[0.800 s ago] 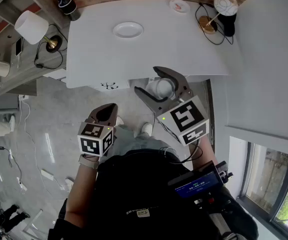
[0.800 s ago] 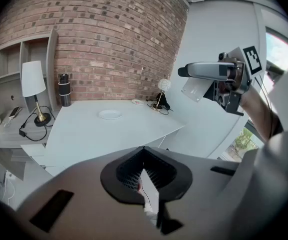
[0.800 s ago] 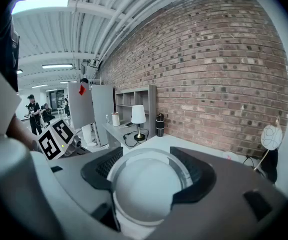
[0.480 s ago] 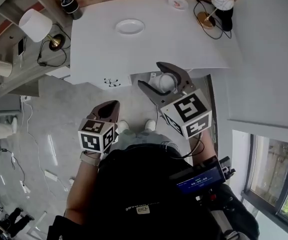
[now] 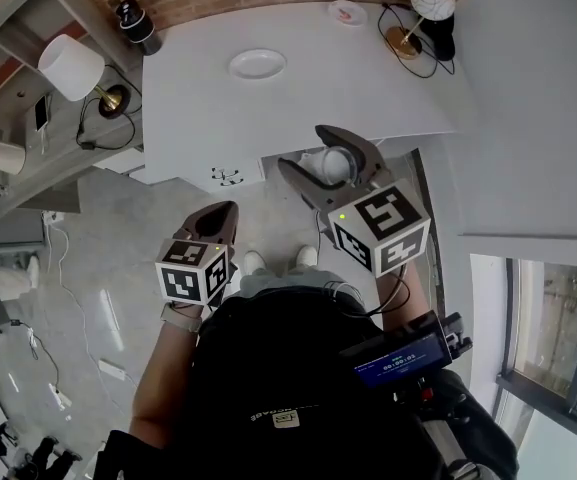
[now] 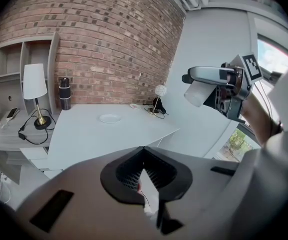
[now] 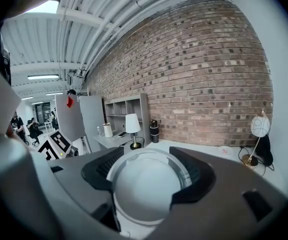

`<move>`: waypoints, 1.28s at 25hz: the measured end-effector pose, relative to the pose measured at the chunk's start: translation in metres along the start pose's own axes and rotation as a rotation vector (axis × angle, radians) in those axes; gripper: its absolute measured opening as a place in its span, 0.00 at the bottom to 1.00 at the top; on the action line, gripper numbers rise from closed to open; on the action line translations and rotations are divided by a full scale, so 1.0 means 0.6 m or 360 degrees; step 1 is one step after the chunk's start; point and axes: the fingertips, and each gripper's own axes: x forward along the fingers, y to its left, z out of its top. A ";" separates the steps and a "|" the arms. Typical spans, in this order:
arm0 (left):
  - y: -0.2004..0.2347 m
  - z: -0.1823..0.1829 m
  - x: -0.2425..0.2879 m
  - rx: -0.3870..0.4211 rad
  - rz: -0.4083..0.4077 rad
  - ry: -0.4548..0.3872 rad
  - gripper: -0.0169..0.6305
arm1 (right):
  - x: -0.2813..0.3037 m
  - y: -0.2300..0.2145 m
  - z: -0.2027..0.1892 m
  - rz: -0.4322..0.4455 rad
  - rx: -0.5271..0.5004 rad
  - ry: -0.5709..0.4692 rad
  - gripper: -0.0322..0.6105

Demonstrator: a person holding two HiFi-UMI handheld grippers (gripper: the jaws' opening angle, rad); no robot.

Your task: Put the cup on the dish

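Observation:
A white cup (image 5: 332, 165) hangs in the air off the table's near edge, with my right gripper (image 5: 303, 150) shut on it. In the right gripper view the cup (image 7: 146, 186) fills the space between the two dark jaws. The white dish (image 5: 257, 64) lies toward the back of the white table (image 5: 368, 78), well beyond the cup. My left gripper (image 5: 218, 218) is held low over the floor, left of the right one, with its jaws together. From the left gripper view I see the dish (image 6: 110, 118) far off and the held cup (image 6: 198, 92) up at the right.
A white-shaded lamp (image 5: 68, 66) stands on the shelf at the left. A black bottle (image 5: 136, 20) is at the table's back left corner. A small pink-marked saucer (image 5: 349, 12) and a globe lamp (image 5: 428, 3) with cables sit at the back right.
The right gripper, still holding the cup, has shifted slightly right and toward the table's near edge. The left gripper has barely moved.

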 end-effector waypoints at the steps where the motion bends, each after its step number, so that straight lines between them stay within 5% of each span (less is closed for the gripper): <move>1: -0.001 0.000 0.001 0.0009 -0.0003 0.0004 0.03 | 0.000 -0.001 -0.001 -0.0007 0.0013 -0.0002 0.50; 10: -0.005 -0.006 0.007 0.0038 0.0000 0.0034 0.03 | -0.003 -0.015 0.008 0.0014 0.0171 -0.0088 0.50; 32: -0.046 -0.004 0.045 0.0063 0.0078 0.0069 0.03 | -0.021 -0.064 0.000 -0.0028 -0.0134 0.0043 0.50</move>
